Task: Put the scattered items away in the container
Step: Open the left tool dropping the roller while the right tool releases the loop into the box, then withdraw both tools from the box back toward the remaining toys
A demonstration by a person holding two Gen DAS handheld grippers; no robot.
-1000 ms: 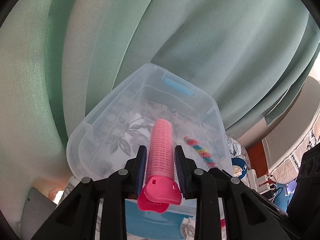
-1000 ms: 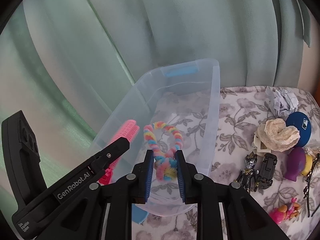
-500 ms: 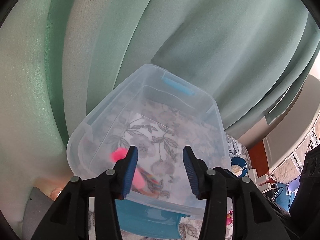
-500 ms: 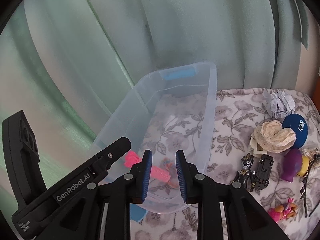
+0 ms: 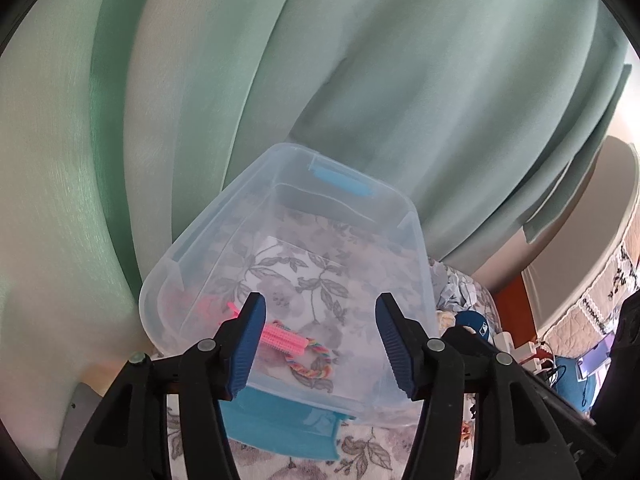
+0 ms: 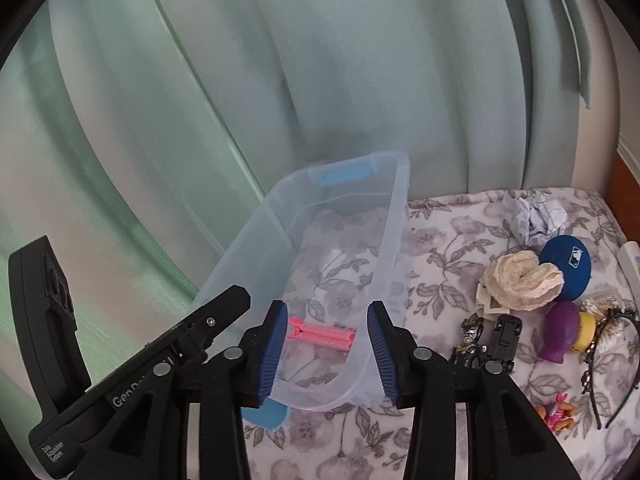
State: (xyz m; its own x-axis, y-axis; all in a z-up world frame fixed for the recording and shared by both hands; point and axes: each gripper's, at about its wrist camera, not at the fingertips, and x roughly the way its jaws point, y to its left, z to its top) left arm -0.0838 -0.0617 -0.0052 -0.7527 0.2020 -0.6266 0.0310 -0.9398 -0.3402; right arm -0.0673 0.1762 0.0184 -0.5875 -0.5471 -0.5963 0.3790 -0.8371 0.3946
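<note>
My left gripper [image 5: 320, 344] has just been opening, and its blue pads stand spread with nothing between them. The pink hair roller [image 5: 282, 338] lies on the floor of the clear plastic container [image 5: 420, 248], at the near end, just beyond and below my left pad. The rainbow braided loop [image 5: 310, 362] lies touching the roller's right end, also on the container floor.

My right gripper [image 6: 327, 354] has just been opening too; its pads are parted and empty, one on each side of the container's near right wall. From this wrist I see the roller [image 6: 324, 334] through the gap between the pads, lying flat inside the container [image 6: 400, 208].

Outside the container, well to the right on the floral cloth [image 6: 440, 240], still scattered, lie a crumpled paper [image 6: 536, 216], a blue ball [image 6: 566, 266], a cream lace bundle [image 6: 520, 280], a dark figurine [image 6: 468, 340], a black toy car [image 6: 506, 338], a purple toy [image 6: 560, 330], a black headband [image 6: 612, 360] and a small pink toy [image 6: 558, 414].
</note>
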